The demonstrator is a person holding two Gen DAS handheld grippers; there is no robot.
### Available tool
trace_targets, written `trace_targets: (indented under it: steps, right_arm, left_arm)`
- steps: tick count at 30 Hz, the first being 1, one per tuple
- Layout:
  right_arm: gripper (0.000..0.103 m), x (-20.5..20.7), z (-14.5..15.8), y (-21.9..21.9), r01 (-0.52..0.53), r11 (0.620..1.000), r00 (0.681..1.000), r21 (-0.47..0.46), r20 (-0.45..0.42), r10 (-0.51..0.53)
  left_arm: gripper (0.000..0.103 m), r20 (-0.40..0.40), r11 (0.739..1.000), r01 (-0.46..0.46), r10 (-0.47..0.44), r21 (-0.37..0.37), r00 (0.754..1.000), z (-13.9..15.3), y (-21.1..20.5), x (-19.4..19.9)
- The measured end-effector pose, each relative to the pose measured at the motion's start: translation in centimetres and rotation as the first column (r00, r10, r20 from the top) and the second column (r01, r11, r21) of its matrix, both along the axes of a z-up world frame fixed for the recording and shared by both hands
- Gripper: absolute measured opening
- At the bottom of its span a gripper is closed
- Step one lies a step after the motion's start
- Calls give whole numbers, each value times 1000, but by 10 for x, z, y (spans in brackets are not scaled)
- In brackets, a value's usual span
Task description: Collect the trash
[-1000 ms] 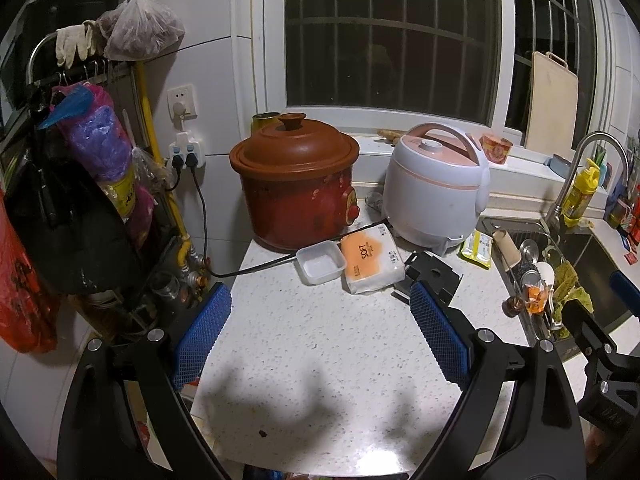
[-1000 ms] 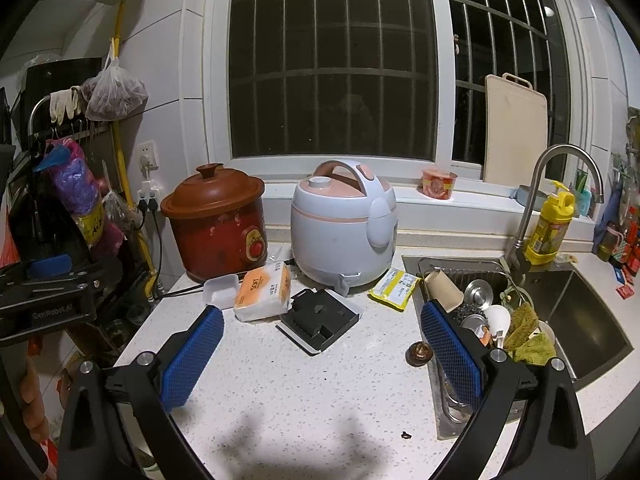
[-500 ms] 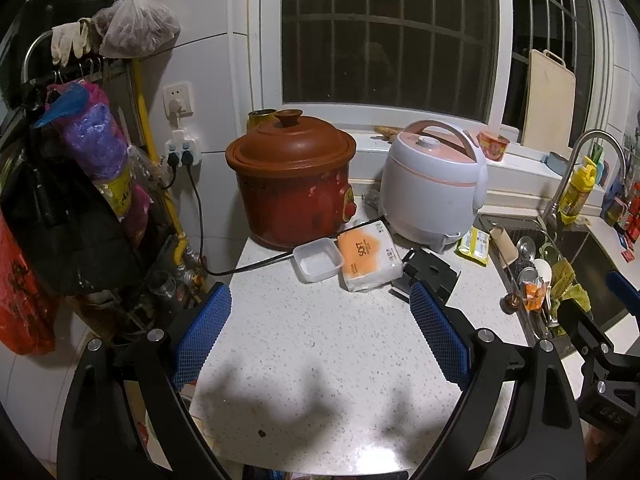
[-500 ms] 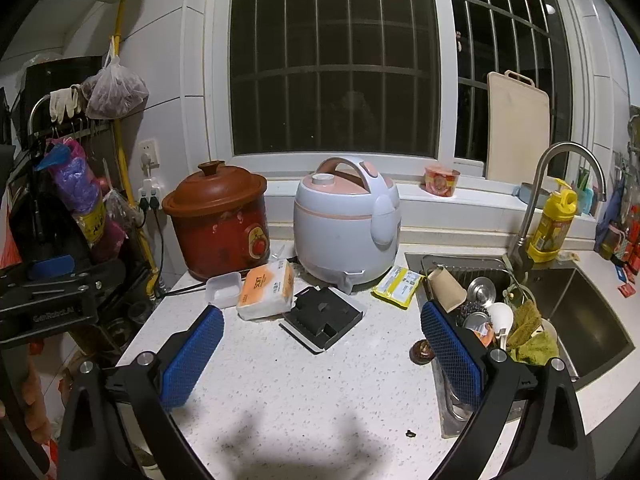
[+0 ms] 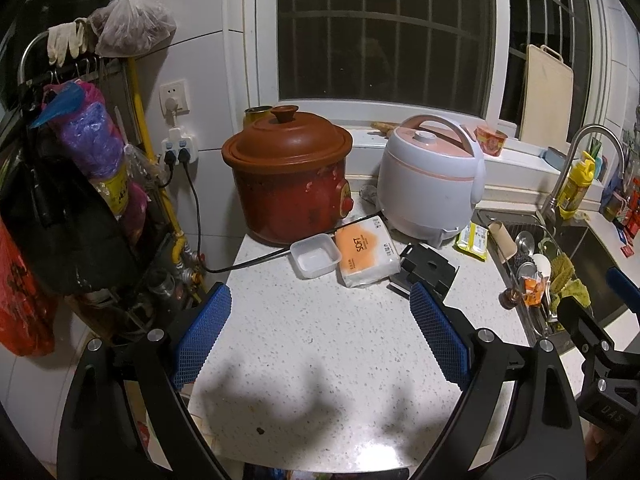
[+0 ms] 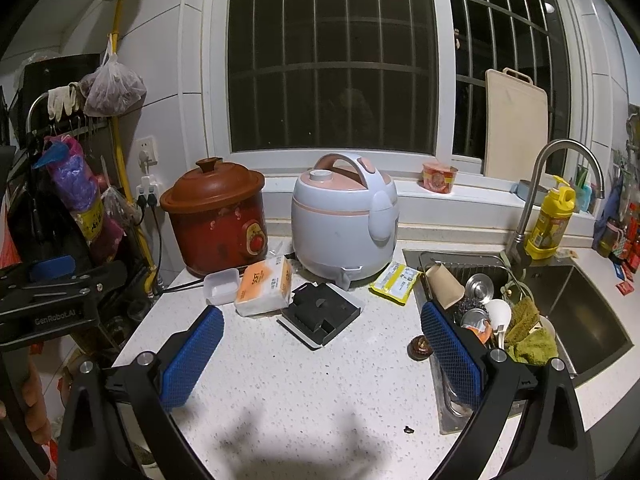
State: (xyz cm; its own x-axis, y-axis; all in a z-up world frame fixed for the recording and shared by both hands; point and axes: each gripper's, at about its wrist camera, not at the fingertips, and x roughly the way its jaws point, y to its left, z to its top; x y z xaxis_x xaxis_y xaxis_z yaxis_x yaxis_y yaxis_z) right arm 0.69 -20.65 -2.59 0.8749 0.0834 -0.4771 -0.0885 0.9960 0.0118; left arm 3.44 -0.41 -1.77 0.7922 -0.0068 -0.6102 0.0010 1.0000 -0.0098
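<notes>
Both grippers, left and right, hover wide open and empty over the bench; yellow wrapper lies beside the cooker.

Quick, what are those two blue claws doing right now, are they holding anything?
Left gripper: open, holding nothing, above the counter.
Right gripper: open, holding nothing.

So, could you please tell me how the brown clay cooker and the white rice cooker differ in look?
The brown clay cooker is dark red-brown with a knobbed lid; the white rice cooker is pale with pink trim and an arched carry handle. The clay cooker's front is stained; the rice cooker looks clean. Both stand upright on the counter below the window, lids on.
</notes>
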Motion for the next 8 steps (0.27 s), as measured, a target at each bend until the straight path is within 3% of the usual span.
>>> trace_targets:
  steps: [8]
  right_arm:
    - [98, 0, 0, -3, 3, 1000, 1000, 6, -2, -3]
  left_arm:
    - [89, 0, 1000, 24, -24, 7, 1000, -1, -2, -3]
